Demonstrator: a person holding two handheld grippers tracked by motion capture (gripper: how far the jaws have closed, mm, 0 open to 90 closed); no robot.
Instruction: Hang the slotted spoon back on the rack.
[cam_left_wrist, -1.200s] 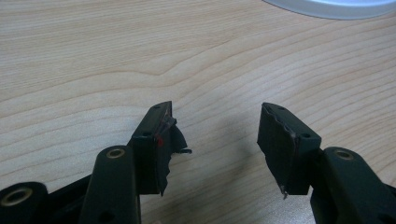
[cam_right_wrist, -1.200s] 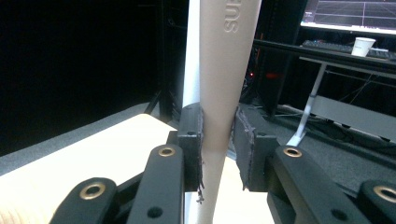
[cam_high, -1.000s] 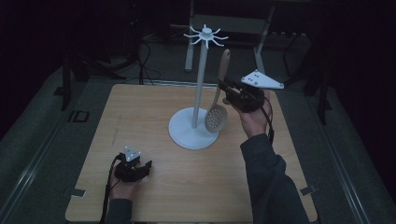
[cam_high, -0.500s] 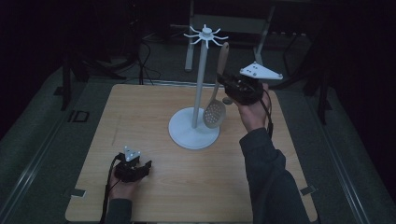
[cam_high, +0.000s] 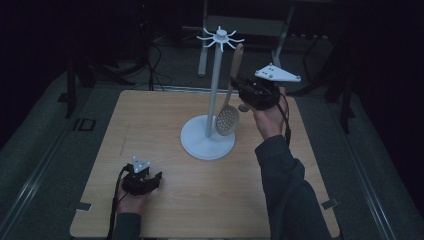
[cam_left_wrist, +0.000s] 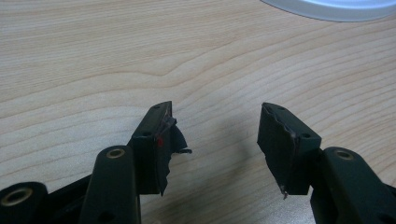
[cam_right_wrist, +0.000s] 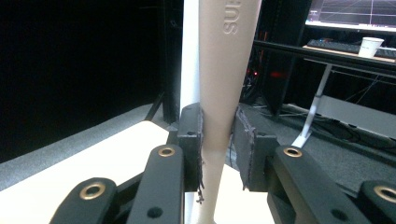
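Note:
A beige slotted spoon (cam_high: 227, 120) hangs upright in the air beside the pole of a white utensil stand (cam_high: 214, 75), its head just above the stand's round base (cam_high: 207, 145). My right gripper (cam_high: 236, 86) is shut on the spoon's handle (cam_right_wrist: 224, 70), partway up it, with the pads (cam_right_wrist: 194, 140) pressed on both sides and the stand's pole (cam_right_wrist: 190, 56) just behind. The handle's tip reaches near the stand's top hooks (cam_high: 220, 36). My left gripper (cam_high: 152, 177) rests on the wooden table (cam_high: 150, 125) at the front left. It is open (cam_left_wrist: 215, 109), with nothing between its jaws.
The stand's base edge (cam_left_wrist: 327, 7) lies a short way ahead of the left gripper. Cables and metal frame legs (cam_high: 202, 50) stand on the dark floor beyond the table's far edge. A desk with a paper cup (cam_right_wrist: 372, 46) is far behind.
The right hand has lifted the spoon a little higher beside the stand's pole. The left gripper has stayed where it was.

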